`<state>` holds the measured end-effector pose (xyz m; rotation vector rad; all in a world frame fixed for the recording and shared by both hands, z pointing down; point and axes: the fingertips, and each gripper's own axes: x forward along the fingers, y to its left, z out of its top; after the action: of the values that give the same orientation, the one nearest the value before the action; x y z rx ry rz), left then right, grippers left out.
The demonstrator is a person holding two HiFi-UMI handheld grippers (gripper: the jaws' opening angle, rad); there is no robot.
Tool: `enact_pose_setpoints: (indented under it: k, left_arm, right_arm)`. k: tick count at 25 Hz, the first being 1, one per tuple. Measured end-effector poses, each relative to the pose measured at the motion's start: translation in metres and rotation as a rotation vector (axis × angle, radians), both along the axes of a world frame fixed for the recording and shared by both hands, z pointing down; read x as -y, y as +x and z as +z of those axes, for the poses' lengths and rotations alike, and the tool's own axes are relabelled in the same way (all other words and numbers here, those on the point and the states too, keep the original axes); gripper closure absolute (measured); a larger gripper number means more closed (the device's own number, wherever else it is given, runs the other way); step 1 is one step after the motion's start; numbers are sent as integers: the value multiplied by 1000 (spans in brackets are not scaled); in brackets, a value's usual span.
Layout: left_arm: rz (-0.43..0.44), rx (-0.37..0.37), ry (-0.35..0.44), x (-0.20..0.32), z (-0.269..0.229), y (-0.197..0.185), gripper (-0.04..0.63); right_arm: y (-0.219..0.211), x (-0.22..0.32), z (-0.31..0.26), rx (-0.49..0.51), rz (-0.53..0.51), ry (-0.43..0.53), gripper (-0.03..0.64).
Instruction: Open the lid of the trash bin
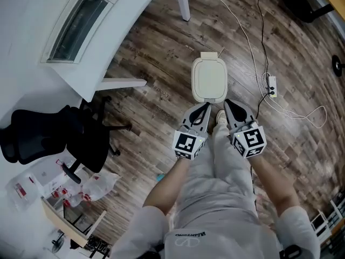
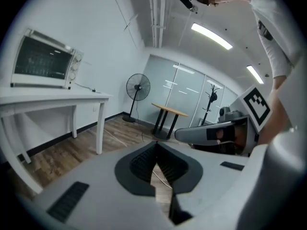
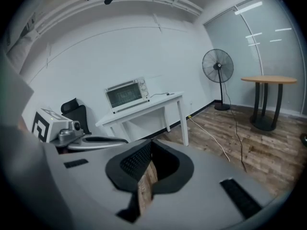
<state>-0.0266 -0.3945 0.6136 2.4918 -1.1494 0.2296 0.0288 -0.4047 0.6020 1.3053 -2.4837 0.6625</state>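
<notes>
A trash bin with a cream, rounded-square lid (image 1: 209,80) stands on the wood floor straight ahead in the head view; the lid lies flat and closed. My left gripper (image 1: 200,112) and right gripper (image 1: 233,109) hang side by side just short of the bin's near edge, touching nothing. Each is shut, its jaws meeting at the tips with nothing between them. The left gripper view looks out over its closed jaws (image 2: 154,146) at the room, and the right gripper view does the same over its own (image 3: 150,145). The bin appears in neither gripper view.
A white table (image 1: 124,15) carrying a toaster oven (image 1: 81,20) stands to the left, with a black office chair (image 1: 64,136) nearer. Cables and a power strip (image 1: 271,85) lie right of the bin. My shoe (image 1: 220,120) is between the grippers. A standing fan (image 2: 137,87) and a round table (image 2: 169,111) stand farther off.
</notes>
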Motion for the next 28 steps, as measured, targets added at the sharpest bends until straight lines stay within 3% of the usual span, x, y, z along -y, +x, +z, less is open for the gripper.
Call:
enact_pose_setpoints:
  k: [8,13,20,28]
  left_arm:
    - [-74,70,-258,3,184,11,594]
    - [-71,111,-353,-12,273,16,594]
    - [-86,126,-417,-18,345,23,594]
    - [-97,127,-468,-28,383,29,594]
  right_arm:
    - [5,8,152,28,98,-196,600]
    - [14,-5,229,34,118,-270,600]
    - [9,-15,296,40,133,-312,600]
    - [1,-23,325,53,145,-341,600]
